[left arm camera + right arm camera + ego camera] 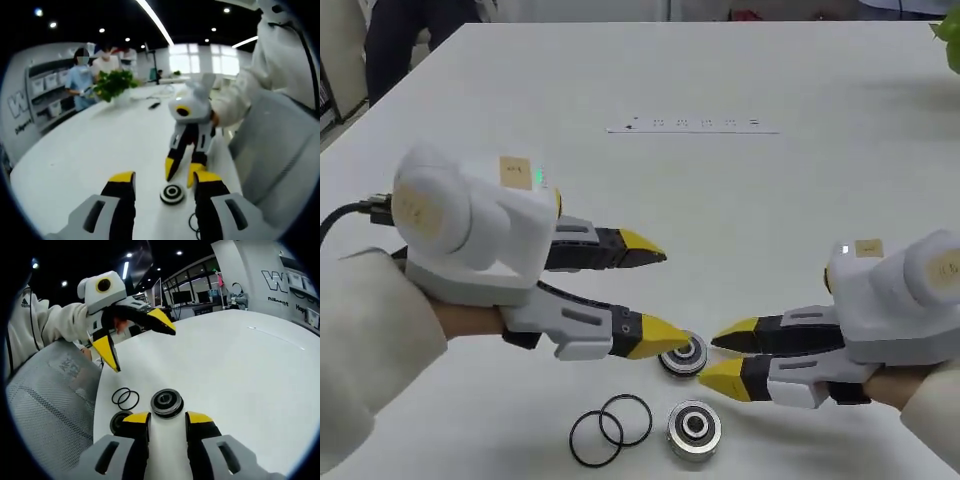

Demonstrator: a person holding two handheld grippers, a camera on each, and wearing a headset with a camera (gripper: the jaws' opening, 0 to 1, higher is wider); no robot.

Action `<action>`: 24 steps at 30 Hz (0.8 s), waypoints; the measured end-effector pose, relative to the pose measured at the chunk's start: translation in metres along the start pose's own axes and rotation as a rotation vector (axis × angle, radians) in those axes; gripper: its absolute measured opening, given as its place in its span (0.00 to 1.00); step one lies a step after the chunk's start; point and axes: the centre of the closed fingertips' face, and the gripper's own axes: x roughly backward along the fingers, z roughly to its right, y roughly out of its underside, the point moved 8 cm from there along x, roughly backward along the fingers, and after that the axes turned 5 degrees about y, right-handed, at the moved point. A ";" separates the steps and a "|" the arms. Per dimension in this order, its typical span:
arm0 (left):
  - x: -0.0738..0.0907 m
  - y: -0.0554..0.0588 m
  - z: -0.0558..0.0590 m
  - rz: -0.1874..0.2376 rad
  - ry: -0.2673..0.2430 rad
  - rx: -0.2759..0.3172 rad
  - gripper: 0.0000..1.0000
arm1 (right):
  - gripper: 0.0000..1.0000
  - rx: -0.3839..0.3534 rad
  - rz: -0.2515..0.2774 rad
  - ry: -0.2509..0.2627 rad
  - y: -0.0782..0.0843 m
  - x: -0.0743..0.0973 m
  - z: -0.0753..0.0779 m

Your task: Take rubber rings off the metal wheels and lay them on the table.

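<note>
White table (750, 200) under everything. My left gripper (663, 295) comes in from the left, jaws spread wide, holding nothing. Its lower jaw tip sits over the left edge of a metal wheel (682, 357); can't tell if it's touching. My right gripper (720, 357) comes in from the right, jaws apart w/ a smaller gap, nothing pinched, tips just beside the right side of the same wheel. In the right gripper view that wheel lies flat just ahead of my tips, lined up w/ the gap. The 2nd wheel (694, 427) lies flat nearer to me, close to the 1st, apart from both grippers. Two black rubber rings (610, 425) lie flat on the table just left of the 2nd wheel, overlapping each other.
</note>
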 end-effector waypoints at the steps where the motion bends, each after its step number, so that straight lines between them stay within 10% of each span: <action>1: -0.002 0.002 -0.001 -0.003 0.001 0.002 0.46 | 0.24 0.000 -0.001 -0.001 0.000 -0.001 0.000; 24: -0.030 0.034 0.000 -0.089 0.041 0.001 0.27 | 0.24 0.068 0.023 -0.005 -0.002 -0.005 -0.003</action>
